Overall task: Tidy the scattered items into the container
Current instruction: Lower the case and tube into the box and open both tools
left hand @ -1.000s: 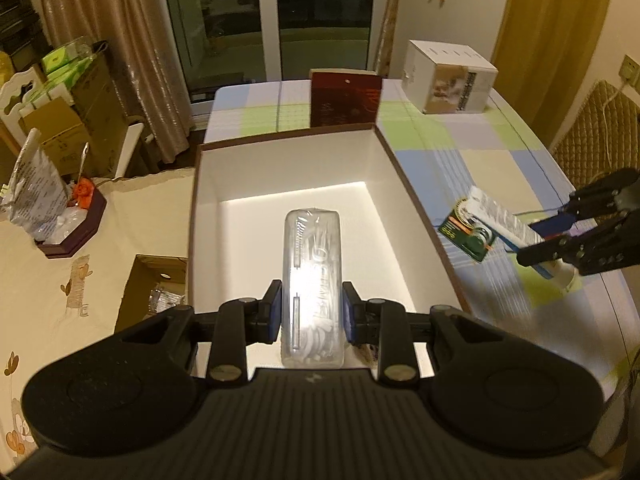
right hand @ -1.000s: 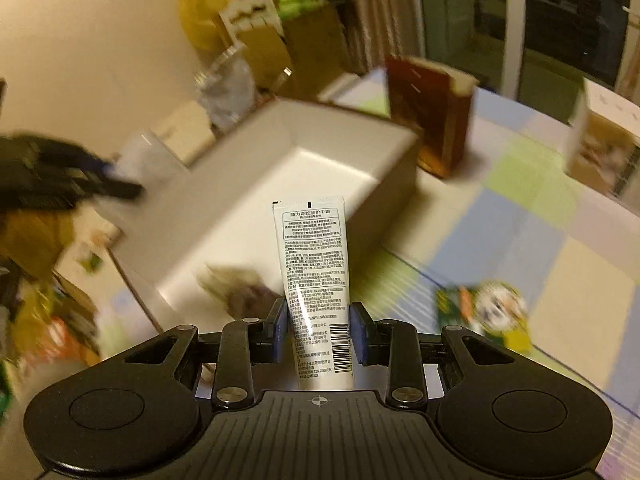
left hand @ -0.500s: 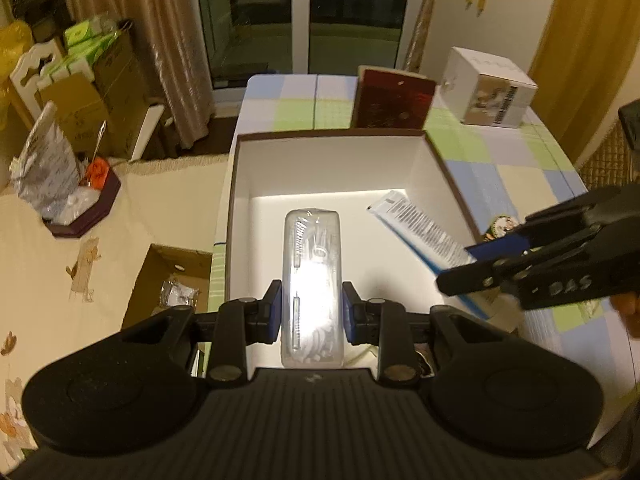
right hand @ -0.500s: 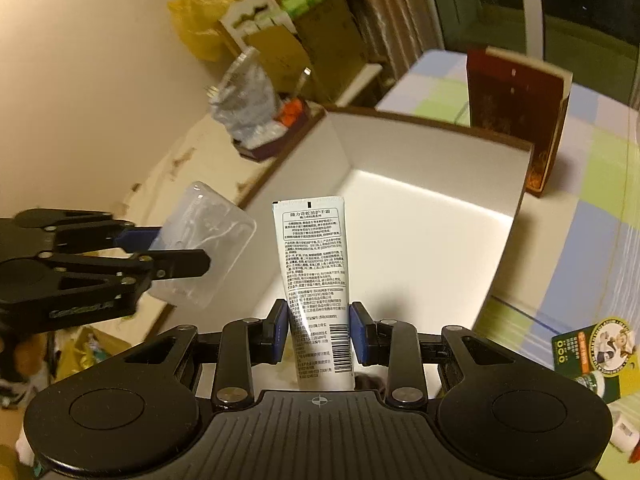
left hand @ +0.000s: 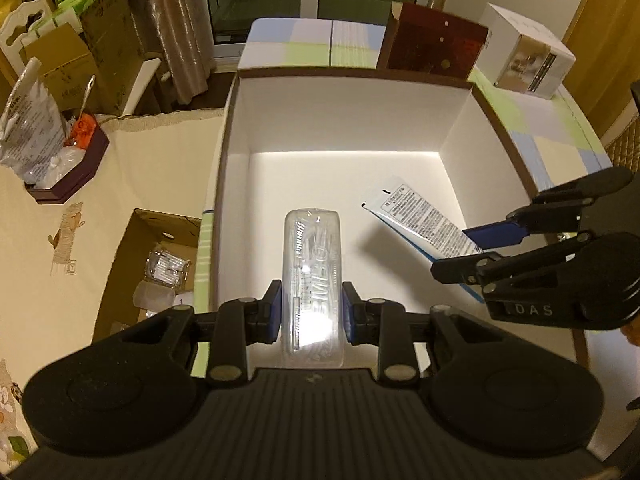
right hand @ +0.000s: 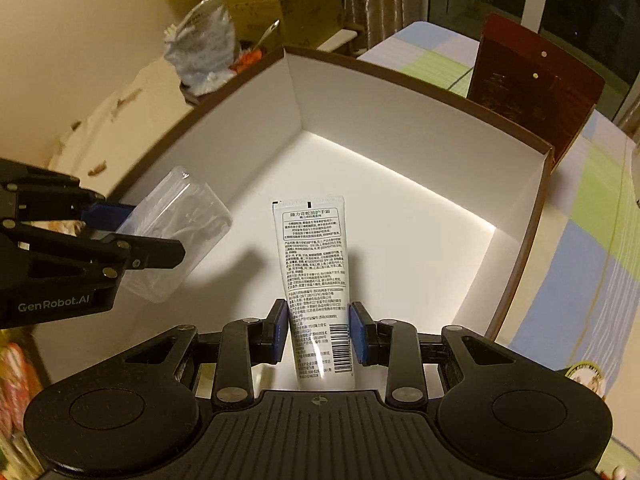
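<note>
— L gripper (left hand: 311,312) clamps the clear case (left hand: 312,280), R gripper (right hand: 319,334) pinches the tube (right hand: 314,280), both over the white box (left hand: 340,120).

— Risk: they collide (close together) when dropping; case may bounce.

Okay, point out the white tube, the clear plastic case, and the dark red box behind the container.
white tube (right hand: 314,280), right wrist view, printed middle of its body.
clear plastic case (left hand: 313,272), left wrist view, centre of its lid.
dark red box (left hand: 434,46), left wrist view, its front face.
</note>
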